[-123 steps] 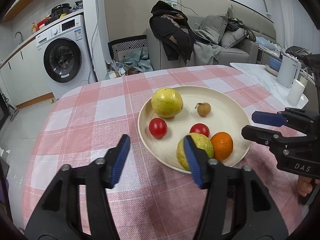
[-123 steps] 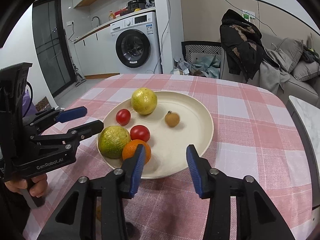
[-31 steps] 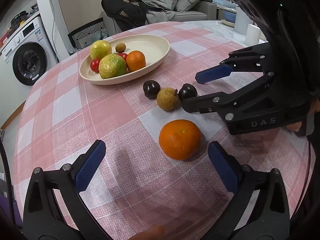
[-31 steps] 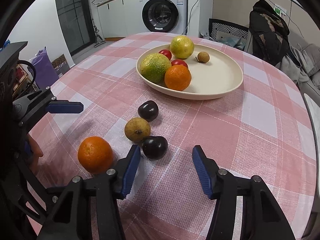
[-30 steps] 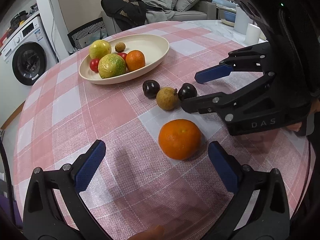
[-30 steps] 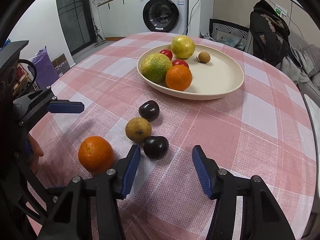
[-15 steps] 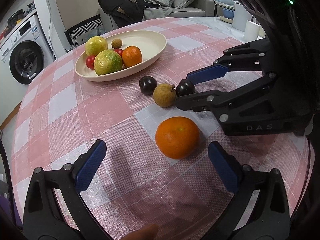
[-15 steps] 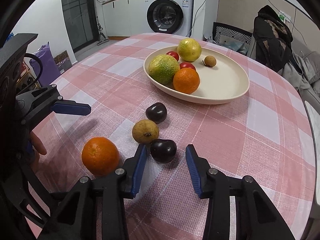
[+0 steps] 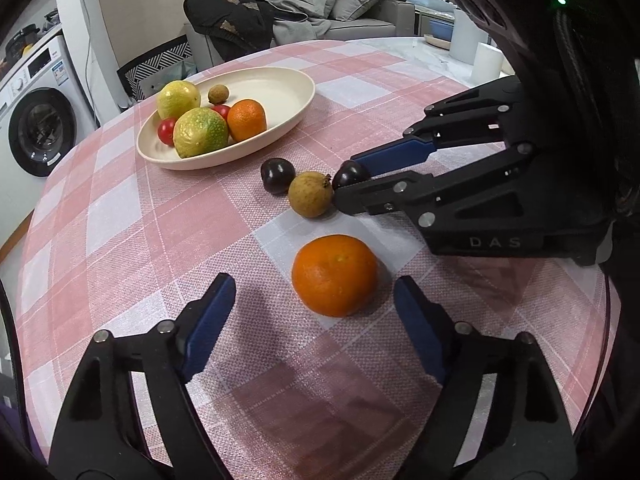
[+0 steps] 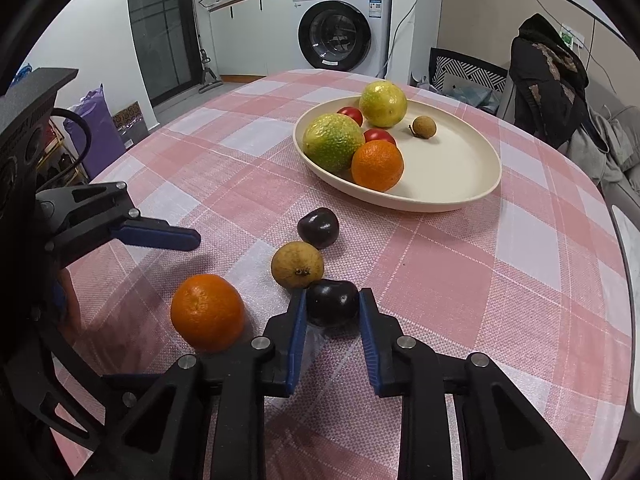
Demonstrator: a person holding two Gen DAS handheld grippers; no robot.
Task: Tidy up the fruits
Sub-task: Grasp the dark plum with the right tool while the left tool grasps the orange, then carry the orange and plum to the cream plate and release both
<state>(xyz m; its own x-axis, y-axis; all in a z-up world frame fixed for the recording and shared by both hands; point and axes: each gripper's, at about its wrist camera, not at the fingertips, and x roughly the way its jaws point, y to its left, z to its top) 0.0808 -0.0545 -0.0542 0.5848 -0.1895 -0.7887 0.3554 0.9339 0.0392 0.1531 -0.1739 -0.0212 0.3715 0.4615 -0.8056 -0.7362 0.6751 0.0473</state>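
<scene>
A cream plate [image 9: 288, 92] [image 10: 460, 176] holds several fruits: two yellow-green ones, two tomatoes, an orange and a small brown one. On the pink checked cloth lie a loose orange [image 9: 334, 274] [image 10: 207, 312], a tan round fruit [image 9: 310, 194] [image 10: 297, 264] and two dark plums. My right gripper [image 10: 332, 306] [image 9: 352, 178] has its blue pads against both sides of the nearer dark plum [image 10: 332, 304] [image 9: 350, 174], which rests on the table. The other plum [image 9: 276, 176] [image 10: 318, 227] lies toward the plate. My left gripper [image 9: 316, 308] is open, its jaws wide on either side of the loose orange.
A washing machine [image 10: 340, 36] and a sofa draped with dark clothes [image 9: 232, 32] stand beyond the round table. A white side table with a paper roll [image 9: 486, 62] is at the far right. The table edge curves close on the right [image 9: 600, 320].
My right gripper has moved forward and closed its jaws onto the nearer dark plum. My left gripper has narrowed somewhat around the loose orange but stays open.
</scene>
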